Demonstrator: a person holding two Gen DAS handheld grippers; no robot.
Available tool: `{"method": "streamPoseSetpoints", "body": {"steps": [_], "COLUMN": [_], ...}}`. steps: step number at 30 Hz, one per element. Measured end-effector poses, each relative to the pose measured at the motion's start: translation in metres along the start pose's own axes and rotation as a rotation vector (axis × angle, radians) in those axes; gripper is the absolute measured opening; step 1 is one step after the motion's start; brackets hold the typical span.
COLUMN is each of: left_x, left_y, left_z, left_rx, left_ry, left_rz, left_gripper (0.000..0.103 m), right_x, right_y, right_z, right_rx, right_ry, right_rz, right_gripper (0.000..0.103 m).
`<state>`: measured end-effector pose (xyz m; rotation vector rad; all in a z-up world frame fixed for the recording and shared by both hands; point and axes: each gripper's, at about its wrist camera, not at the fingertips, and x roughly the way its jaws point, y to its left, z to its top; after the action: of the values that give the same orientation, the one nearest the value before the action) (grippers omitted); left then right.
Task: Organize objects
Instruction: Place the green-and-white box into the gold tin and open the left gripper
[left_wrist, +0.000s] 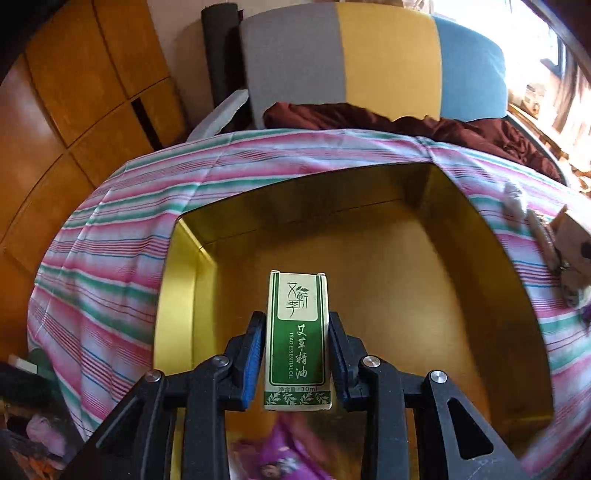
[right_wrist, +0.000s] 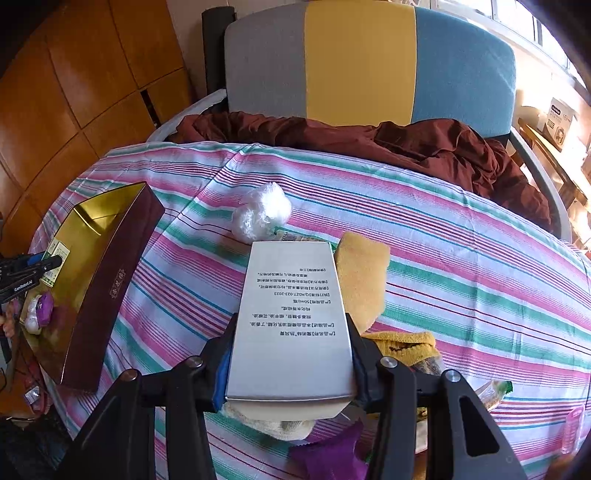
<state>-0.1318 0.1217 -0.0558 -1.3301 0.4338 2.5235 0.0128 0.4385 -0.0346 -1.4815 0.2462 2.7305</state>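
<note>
Between your left fingers: the left gripper (left_wrist: 297, 354) is clamped on the small green oil carton (left_wrist: 297, 341), held over the gold-lined box (left_wrist: 369, 258).
Its handling: you have light, crushable card; keep the squeeze on its narrow sides.
Right side: your right gripper (right_wrist: 291, 354) is closed on the silver carton (right_wrist: 291, 314), above the striped surface (right_wrist: 443, 258).
Beyond: yellow sponge (right_wrist: 360, 277), then white plastic wad (right_wrist: 262, 214).

Green carton (left_wrist: 297, 341): "TSAO ESSENTIAL OIL", "10ml", Chinese "艾草精油". Silver box (right_wrist: 291, 317): upside-down Chinese print, with "50ml" and "Q/ADZT-023-2023" readable. Left gripper (right_wrist: 27, 271): small white lettering, too small to make out.
</note>
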Motion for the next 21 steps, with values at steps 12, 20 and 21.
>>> {"method": "streamPoseSetpoints", "body": {"steps": [12,20,21], "left_x": [0.025,0.012,0.007], "left_y": [0.028,0.039,0.041], "left_z": [-0.018,-0.031,-0.033], "left_rx": [-0.022,-0.079,-0.094], "left_ry": [0.069,0.058,0.046], "left_rz": [0.06,0.067,0.054], "left_gripper": [0.037,0.047,0.048], "right_x": [0.0,-0.002,-0.004], "right_y": [0.0,0.004,0.005], "right_z": [0.0,0.001,0.002], "right_rx": [0.0,0.007,0.013], "right_ry": [-0.005,-0.013,-0.019], "right_rz": [-0.009,-0.022,-0.024], "right_gripper": [0.049,0.049,0.049]}}
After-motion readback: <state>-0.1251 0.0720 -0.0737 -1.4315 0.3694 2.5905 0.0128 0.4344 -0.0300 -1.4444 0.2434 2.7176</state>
